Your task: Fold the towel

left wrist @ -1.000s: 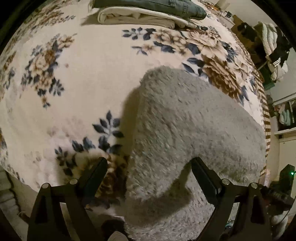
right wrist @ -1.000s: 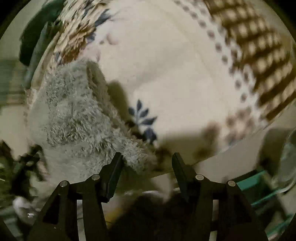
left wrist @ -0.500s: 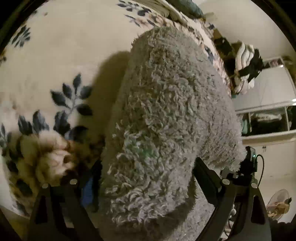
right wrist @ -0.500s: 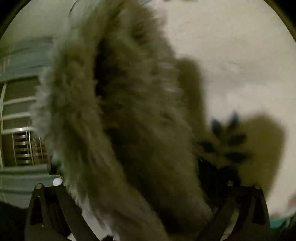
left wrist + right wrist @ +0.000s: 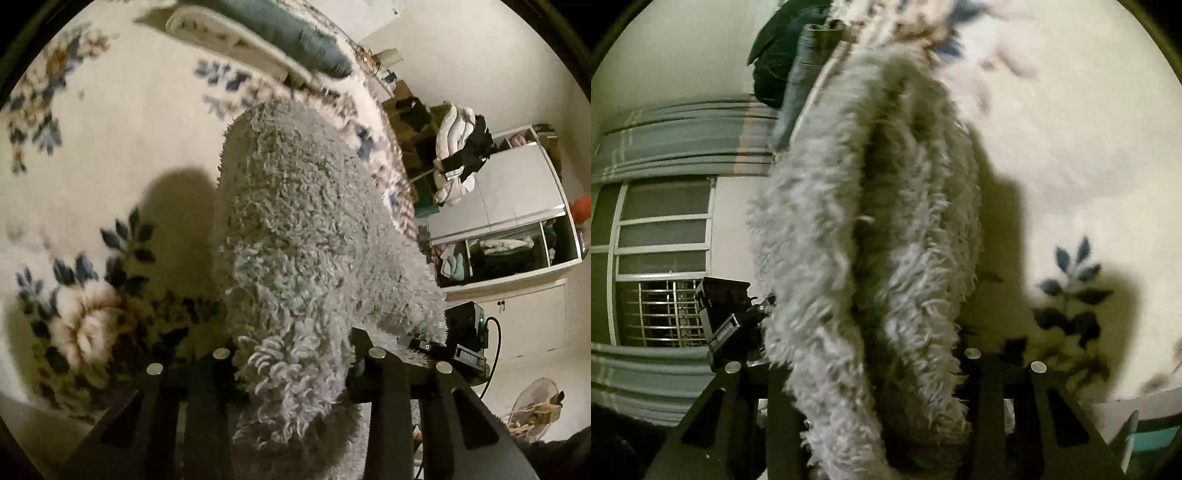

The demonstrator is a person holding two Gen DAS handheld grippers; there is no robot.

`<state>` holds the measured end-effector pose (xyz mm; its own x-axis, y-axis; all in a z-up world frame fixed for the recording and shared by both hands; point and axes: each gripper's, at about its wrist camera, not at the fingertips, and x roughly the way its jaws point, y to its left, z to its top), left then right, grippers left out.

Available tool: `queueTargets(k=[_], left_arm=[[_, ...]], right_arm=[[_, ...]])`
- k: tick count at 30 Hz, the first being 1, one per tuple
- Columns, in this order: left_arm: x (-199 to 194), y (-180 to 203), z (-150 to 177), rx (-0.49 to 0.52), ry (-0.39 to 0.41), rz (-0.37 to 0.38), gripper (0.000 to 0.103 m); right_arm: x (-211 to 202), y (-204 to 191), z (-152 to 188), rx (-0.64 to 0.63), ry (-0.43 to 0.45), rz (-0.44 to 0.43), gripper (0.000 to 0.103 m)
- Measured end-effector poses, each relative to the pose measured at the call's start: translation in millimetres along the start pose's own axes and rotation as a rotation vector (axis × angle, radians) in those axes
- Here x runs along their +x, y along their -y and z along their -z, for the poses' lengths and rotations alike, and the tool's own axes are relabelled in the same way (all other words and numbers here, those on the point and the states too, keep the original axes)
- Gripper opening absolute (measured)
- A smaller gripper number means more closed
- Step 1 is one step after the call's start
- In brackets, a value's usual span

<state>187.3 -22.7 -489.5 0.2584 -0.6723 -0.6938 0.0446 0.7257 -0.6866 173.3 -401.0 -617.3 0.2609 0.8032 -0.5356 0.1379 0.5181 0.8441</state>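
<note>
One second ago both grippers were open beside the grey towel [image 5: 306, 236] lying on the flowered blanket [image 5: 110, 122]. Now the left gripper [image 5: 291, 354] is closed on one part of the towel's near edge and the right gripper [image 5: 871, 362] is closed on another part, and the towel is lifted, hanging between them above the blanket. In the right wrist view two layers of pile show. So the grasp seems done, and the fold probably comes next. As for containers, the open wardrobe shelf [image 5: 509, 254] holds some folded cloths; a stack of folded clothes [image 5: 258, 40] lies on the blanket, far from the towel.
</note>
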Motion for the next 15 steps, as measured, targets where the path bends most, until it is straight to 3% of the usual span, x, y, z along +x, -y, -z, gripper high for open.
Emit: queueTargets(k=[3, 6, 11, 15], left_arm=[[-21, 17, -28, -0.001, 0.036, 0.011, 0.031], [-39, 31, -71, 0.010, 0.078, 0.026, 0.031], [-55, 44, -178, 0.049, 0.155, 0.049, 0.031], [-51, 33, -283, 0.039, 0.207, 0.056, 0.031]], right_arm=[[-10, -27, -6, -0.022, 0.007, -0.001, 0.043], [-17, -67, -33, -0.065, 0.020, 0.004, 0.043], [-18, -137, -115, -0.120, 0.063, 0.013, 0.043], [8, -187, -205, -0.144, 0.107, -0.005, 0.043]])
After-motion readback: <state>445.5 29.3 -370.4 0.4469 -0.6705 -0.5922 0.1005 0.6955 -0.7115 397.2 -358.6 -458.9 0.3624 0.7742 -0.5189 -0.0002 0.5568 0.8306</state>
